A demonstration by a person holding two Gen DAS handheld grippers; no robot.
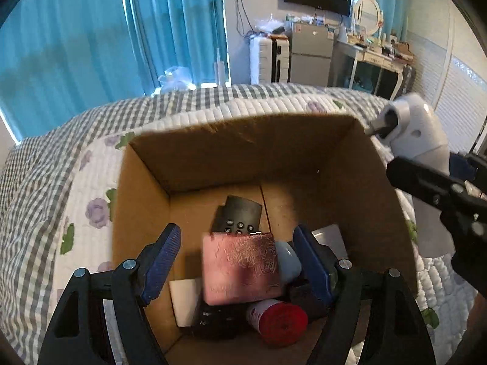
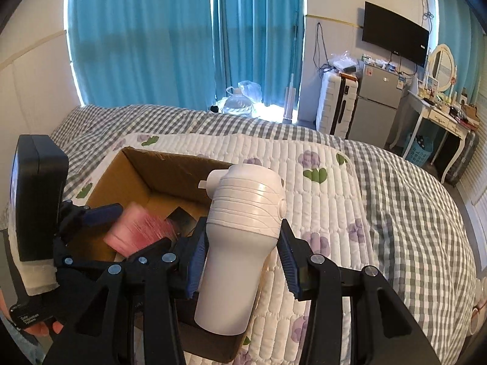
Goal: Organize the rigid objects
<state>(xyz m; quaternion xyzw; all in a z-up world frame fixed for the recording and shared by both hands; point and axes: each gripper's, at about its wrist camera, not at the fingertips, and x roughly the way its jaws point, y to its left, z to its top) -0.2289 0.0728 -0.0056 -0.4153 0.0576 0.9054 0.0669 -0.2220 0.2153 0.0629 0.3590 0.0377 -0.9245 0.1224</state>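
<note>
An open cardboard box (image 1: pixel 213 149) sits on the bed and also shows in the right wrist view (image 2: pixel 143 170). My left gripper (image 1: pixel 239 269) hangs open over it. A blurred pink rectangular object (image 1: pixel 240 269) lies between its fingers without touching the pads, and shows pink in the right wrist view (image 2: pixel 140 231). In the box lie a black remote (image 1: pixel 239 216), a red-capped container (image 1: pixel 280 324), a white block (image 1: pixel 185 301) and a grey-blue item (image 1: pixel 287 263). My right gripper (image 2: pixel 243 258) is shut on a white handheld device (image 2: pixel 243 222), held beside the box's right rim (image 1: pixel 417 140).
The bed has a white flowered quilt (image 2: pixel 322 164) over a grey checked cover (image 2: pixel 411 200). Blue curtains (image 2: pixel 182 36), a white suitcase (image 2: pixel 334 103), a small fridge (image 2: pixel 377 103), a wall TV (image 2: pixel 395 38) and a dressing table (image 2: pixel 438 115) stand beyond the bed.
</note>
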